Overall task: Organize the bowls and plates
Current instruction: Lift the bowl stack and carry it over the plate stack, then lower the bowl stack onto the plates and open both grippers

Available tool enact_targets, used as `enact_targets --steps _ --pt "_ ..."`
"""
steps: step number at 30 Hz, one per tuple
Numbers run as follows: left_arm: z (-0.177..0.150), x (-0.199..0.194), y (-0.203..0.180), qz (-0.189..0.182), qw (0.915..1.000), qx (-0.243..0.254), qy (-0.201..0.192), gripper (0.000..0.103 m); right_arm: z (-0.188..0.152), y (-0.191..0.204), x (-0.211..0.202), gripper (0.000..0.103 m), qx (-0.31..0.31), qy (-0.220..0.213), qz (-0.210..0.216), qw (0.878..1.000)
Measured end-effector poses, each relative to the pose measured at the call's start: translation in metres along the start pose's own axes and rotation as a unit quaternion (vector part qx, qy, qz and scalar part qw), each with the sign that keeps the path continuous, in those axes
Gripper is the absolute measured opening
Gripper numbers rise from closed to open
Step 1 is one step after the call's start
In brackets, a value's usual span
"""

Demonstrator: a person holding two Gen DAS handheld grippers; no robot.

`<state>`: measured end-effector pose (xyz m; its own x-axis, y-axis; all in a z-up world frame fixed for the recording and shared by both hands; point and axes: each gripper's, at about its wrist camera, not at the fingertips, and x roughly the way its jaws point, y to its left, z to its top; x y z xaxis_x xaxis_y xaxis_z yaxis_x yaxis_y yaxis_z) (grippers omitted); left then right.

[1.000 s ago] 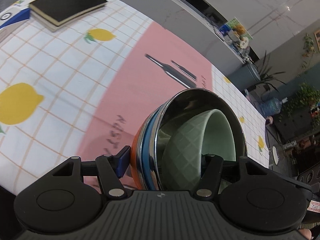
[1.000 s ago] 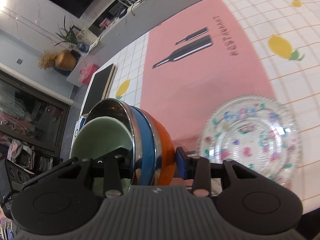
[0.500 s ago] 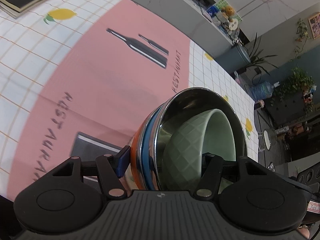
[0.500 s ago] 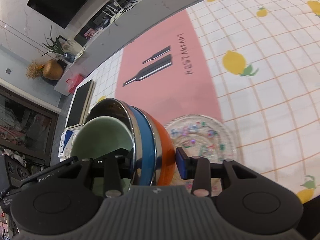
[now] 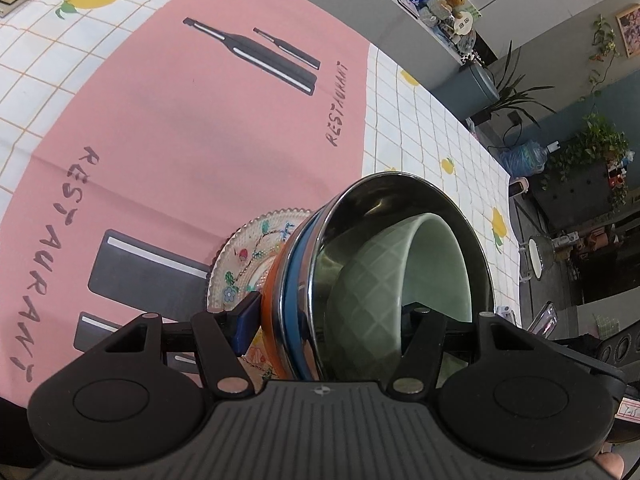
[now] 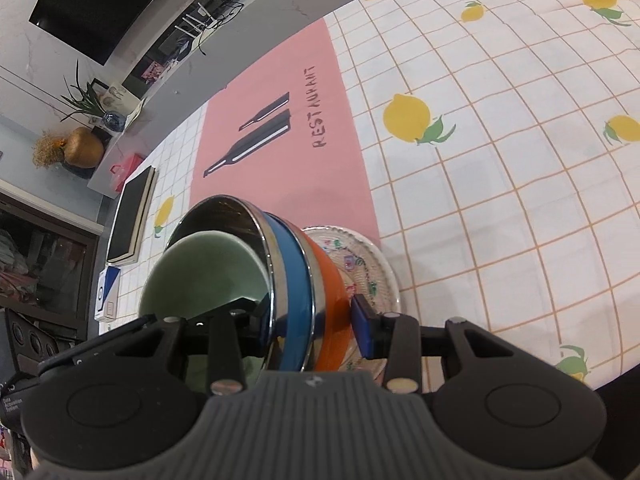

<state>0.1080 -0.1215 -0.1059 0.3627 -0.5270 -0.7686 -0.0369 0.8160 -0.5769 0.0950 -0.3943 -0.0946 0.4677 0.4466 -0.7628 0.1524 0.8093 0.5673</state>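
Both grippers, left [image 5: 332,320] and right [image 6: 308,322], were clamped on one stack of bowls [image 5: 304,280]: a green bowl [image 5: 432,256] inside shiny, blue and orange ones. It hung tipped over a flowery glass plate [image 6: 372,264] on the pink mat [image 5: 180,120]. A black book [image 6: 134,212] lay far off on the lemon tablecloth [image 6: 500,160].

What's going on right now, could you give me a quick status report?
Left gripper and right gripper both clamped on the bowl stack, green bowl innermost. Stack hangs over the floral glass plate. Nothing in the way.
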Motion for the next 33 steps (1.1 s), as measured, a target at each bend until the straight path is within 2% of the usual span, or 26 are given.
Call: enact_targets --steps 11,14,16,19,22,26,29,33 --pt "-0.006 0.006 -0.002 0.015 0.9997 0.016 0.001 0.067 -0.004 -0.007 0.007 0.039 0.002 0.003 -0.008 1.0" --pt "-0.005 0.006 -0.002 0.016 0.9997 0.018 0.002 0.067 -0.003 -0.005 0.008 0.043 -0.002 0.003 -0.006 1.0" --pt "-0.004 0.006 -0.003 0.019 0.9996 0.022 0.0 0.067 -0.004 -0.003 0.008 0.049 -0.009 0.002 -0.003 1.0" --pt "-0.005 0.0 -0.009 0.032 0.9982 0.043 -0.027 0.067 -0.004 0.003 0.007 0.052 -0.024 -0.002 -0.009 1.0" --pt "-0.002 -0.006 -0.012 0.033 0.9973 0.053 -0.037 0.068 -0.004 0.008 0.002 0.053 -0.044 -0.013 -0.021 0.999" --pt "-0.003 -0.019 -0.018 0.038 0.9947 0.075 -0.059 0.068 -0.003 0.012 -0.008 0.064 -0.061 -0.032 -0.031 0.997" --pt "-0.005 -0.032 -0.026 0.048 0.99 0.102 -0.084 0.068 -0.004 0.018 -0.017 0.068 -0.084 -0.05 -0.047 0.994" --pt "-0.011 -0.05 -0.038 0.069 0.9796 0.147 -0.118 0.068 -0.01 0.034 -0.031 0.071 -0.131 -0.084 -0.068 0.985"
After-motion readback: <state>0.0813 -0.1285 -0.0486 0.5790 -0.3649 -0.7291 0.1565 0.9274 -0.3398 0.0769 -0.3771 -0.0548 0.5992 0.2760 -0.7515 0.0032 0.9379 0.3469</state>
